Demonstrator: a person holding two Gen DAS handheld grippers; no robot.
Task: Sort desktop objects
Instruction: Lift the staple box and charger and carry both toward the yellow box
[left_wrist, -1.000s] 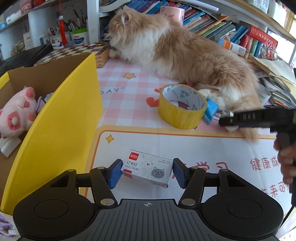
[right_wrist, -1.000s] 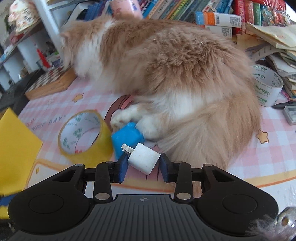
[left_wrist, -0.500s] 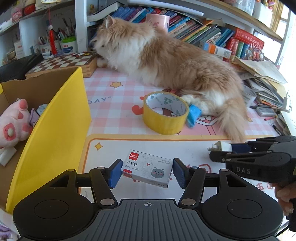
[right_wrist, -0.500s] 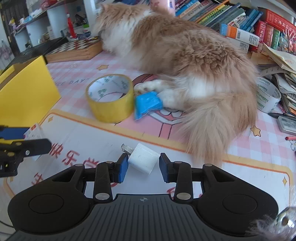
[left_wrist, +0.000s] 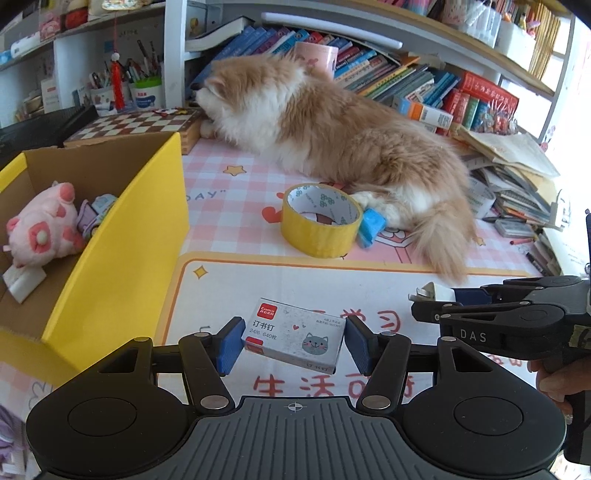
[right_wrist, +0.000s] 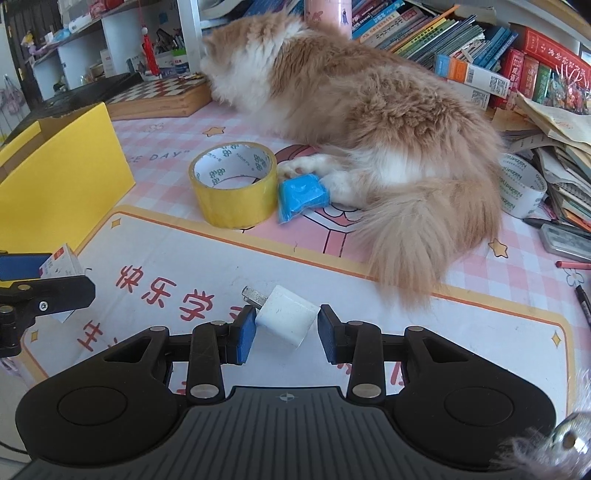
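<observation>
**Inspector:** Fingers of the left gripper (left_wrist: 294, 344) are clamped on a small grey-white cardboard staple box with a cat face (left_wrist: 294, 334), held slightly tilted above the white printed desk mat (left_wrist: 295, 280). State of the other?

**Assistant:** Right gripper (right_wrist: 284, 328) pinches a white cube-shaped plug adapter (right_wrist: 286, 319), prongs pointing up-left, also clear of the mat.

**Inspector:** Changes against the earlier frames?

**Assistant:** A second ago the right gripper was close against the long-haired orange-and-white cat (right_wrist: 369, 110). It has since drawn back over the mat and now sits just right of the left gripper. Both grips unchanged. The left gripper has lifted a little, so more of the desk shows.

**Inspector:** Poses?

**Assistant:** Both point forward and down at the desk. A hand (left_wrist: 554, 380) holds the right tool's grip.

**Inspector:** Surroundings?

**Assistant:** Open yellow cardboard box (left_wrist: 122, 258) at left holds a pink plush toy (left_wrist: 44, 225). Yellow tape roll (left_wrist: 320, 219) and blue packet (left_wrist: 371, 227) lie beside the cat's paws.
</observation>
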